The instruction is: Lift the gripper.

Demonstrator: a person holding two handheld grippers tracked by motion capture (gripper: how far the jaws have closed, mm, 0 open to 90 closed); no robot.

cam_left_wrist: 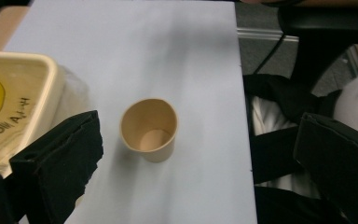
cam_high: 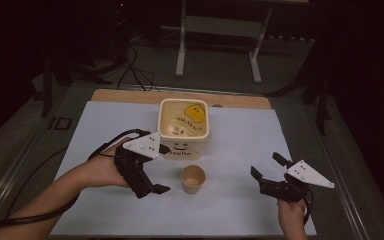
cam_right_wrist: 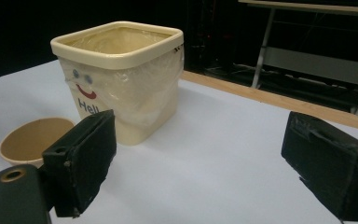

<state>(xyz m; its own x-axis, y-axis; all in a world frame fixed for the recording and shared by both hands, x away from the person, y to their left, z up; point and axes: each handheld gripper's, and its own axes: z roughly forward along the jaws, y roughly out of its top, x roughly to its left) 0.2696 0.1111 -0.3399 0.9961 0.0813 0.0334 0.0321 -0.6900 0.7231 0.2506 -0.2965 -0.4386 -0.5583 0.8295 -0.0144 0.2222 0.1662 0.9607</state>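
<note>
**Paper cup stands free, both claws wide apart**

The small paper cup [cam_high: 193, 179] stands upright and empty on the worktop [cam_high: 240, 150], near the middle and a little toward the person's edge. Just behind it, close but apart, is the cream bin [cam_high: 184, 127] with a plastic liner and a smiling face. The left claw [cam_high: 147, 172] hovers just beside the cup on its left, and its jaws stand apart with nothing between them. The right claw [cam_high: 266, 166] waits well apart near the right edge, its jaws also spread and empty.

I judge the risk is mainly with the cup. It looks light and thin, so one jaw arriving first could push it over or slide it against the bin. A strong squeeze could crush its wall. The left claw is also near the bin and may bump it while closing.
</note>
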